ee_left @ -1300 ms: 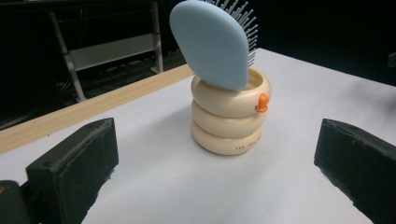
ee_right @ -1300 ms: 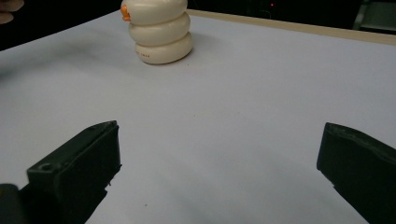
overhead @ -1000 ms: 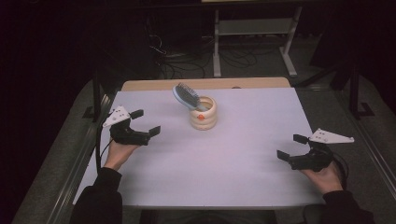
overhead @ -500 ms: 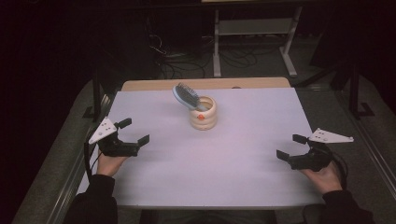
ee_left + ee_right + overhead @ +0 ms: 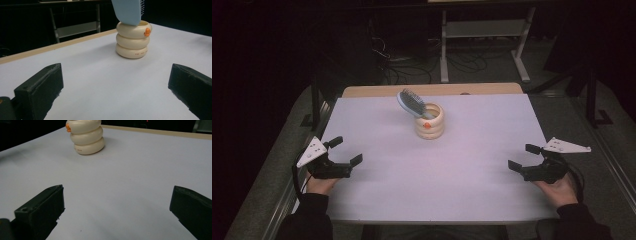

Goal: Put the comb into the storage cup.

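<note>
A brush standing in a ringed cup on our bench

We see a cream cup (image 5: 429, 122) shaped like three stacked rings, upright toward the far middle of the white bench (image 5: 437, 175), with a small orange mark near its rim and tiny print on its lowest ring. A pale blue brush (image 5: 408, 102) stands in it, leaning toward our left, bristles facing up and away, its head rising well above the rim.

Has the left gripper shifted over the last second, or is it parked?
Yes. The left gripper has pulled back toward the person and outward to the table's left edge, farther from the ringed cream holder, fingers open.
</note>
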